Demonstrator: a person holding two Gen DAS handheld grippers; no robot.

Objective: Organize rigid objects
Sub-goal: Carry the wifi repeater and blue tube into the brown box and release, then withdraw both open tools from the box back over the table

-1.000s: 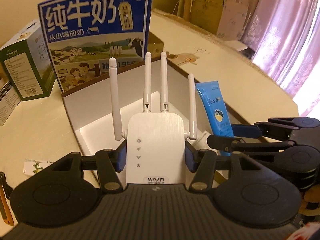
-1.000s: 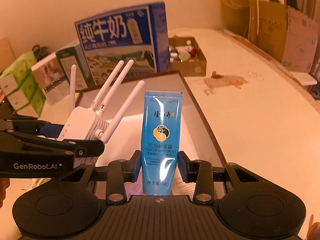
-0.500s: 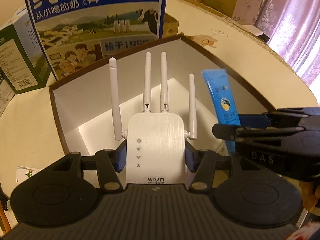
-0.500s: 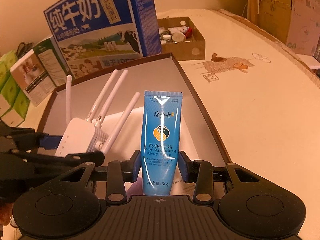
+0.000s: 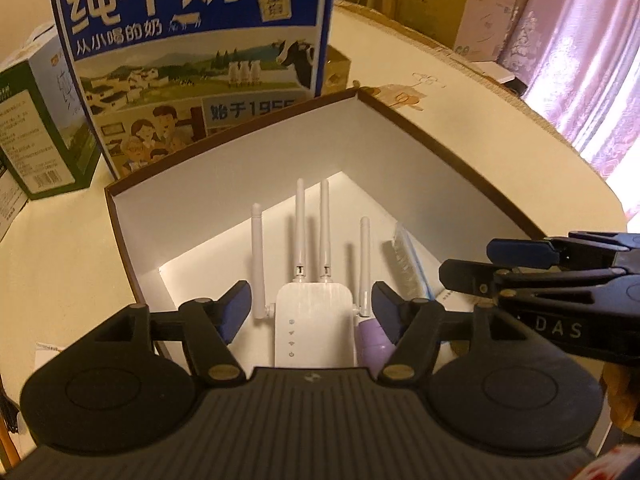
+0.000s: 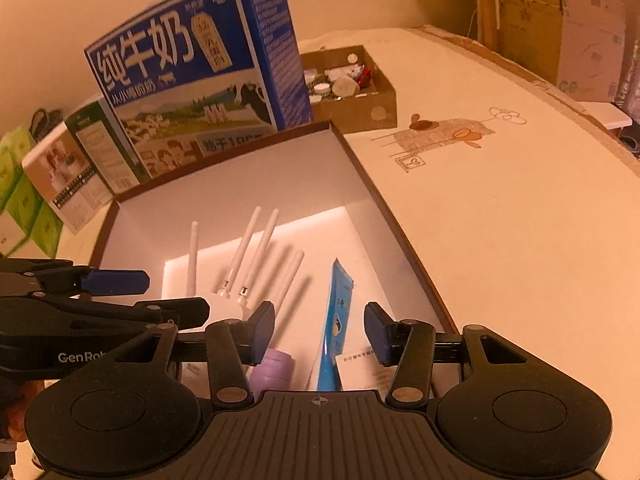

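A white WiFi repeater (image 5: 315, 322) with several antennas lies on the floor of the open brown-rimmed box (image 5: 440, 152). My left gripper (image 5: 311, 307) is open above it, fingers apart on either side, not touching. A blue hand cream tube (image 6: 335, 322) lies on its edge in the box beside the repeater (image 6: 224, 300); it shows edge-on in the left wrist view (image 5: 408, 266). My right gripper (image 6: 319, 328) is open above the tube. A purple item (image 6: 274, 366) and a white paper slip (image 6: 360, 364) also lie in the box (image 6: 384, 200).
A tall blue milk carton box (image 5: 192, 52) stands behind the box. Green and white cartons (image 5: 36, 128) stand to its left. A small cardboard tray of bits (image 6: 352, 84) sits behind on the right. The cream table (image 6: 520, 220) stretches to the right.
Both grippers opened and let go: the repeater and the tube, held upright before, now lie on the box floor. Both grippers have lifted and pulled back a little.
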